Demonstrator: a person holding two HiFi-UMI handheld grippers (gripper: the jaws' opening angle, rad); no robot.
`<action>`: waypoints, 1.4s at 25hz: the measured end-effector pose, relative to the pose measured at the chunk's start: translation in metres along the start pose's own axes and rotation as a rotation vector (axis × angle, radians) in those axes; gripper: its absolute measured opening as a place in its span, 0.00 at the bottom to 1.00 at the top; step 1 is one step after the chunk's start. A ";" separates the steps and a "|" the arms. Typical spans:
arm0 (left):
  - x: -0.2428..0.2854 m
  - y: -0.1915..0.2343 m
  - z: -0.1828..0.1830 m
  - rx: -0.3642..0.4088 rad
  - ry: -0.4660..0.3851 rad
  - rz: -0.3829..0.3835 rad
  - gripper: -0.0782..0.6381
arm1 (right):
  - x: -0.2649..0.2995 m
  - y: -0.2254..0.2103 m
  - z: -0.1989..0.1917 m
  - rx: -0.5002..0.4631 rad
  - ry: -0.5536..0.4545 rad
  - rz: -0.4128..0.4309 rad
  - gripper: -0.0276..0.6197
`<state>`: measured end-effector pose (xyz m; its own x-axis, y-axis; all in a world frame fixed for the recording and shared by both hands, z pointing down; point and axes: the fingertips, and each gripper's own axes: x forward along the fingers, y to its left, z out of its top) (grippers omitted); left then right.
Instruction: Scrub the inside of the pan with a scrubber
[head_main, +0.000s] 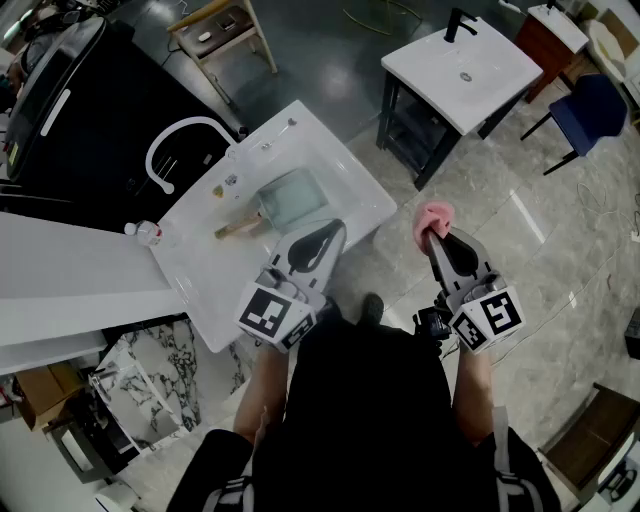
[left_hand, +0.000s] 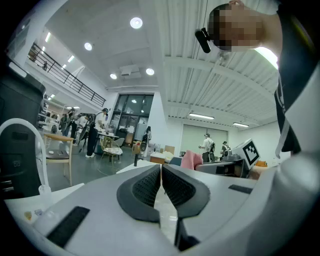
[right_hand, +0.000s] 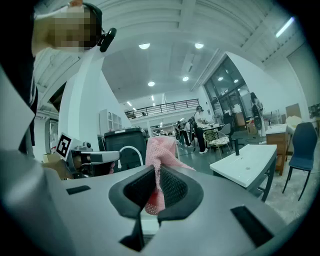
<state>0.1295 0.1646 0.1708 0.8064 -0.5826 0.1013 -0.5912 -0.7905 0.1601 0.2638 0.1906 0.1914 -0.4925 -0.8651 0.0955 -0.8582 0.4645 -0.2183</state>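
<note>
A pale green pan (head_main: 292, 198) with a wooden handle (head_main: 236, 227) lies in the basin of a white sink (head_main: 352, 178). My left gripper (head_main: 334, 233) hovers at the sink's near edge, just past the pan, shut with nothing between its pads (left_hand: 150, 186). My right gripper (head_main: 432, 238) is raised over the floor to the right of the sink, shut on a pink mesh scrubber (head_main: 434, 219). In the right gripper view the scrubber (right_hand: 159, 156) sticks up out of the closed jaws. Both grippers point up and level rather than down at the sink.
A white curved faucet (head_main: 178, 142) rises at the sink's left. A second white sink stand (head_main: 466, 62) is at the back right, with a blue chair (head_main: 590, 112) beside it. A black cabinet (head_main: 70, 120) stands left. People walk far off in the hall.
</note>
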 end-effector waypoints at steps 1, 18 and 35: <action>0.004 -0.007 -0.001 0.007 0.004 0.002 0.16 | -0.005 -0.004 -0.002 0.000 0.004 0.004 0.11; -0.002 -0.018 -0.013 0.019 0.053 0.090 0.16 | 0.006 -0.007 -0.012 0.039 0.026 0.109 0.11; -0.078 0.189 -0.045 0.032 0.166 0.229 0.16 | 0.164 0.051 -0.025 -0.025 0.139 0.109 0.11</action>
<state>-0.0450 0.0689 0.2373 0.6416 -0.7097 0.2911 -0.7560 -0.6492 0.0835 0.1359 0.0775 0.2200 -0.5963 -0.7759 0.2060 -0.8013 0.5600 -0.2105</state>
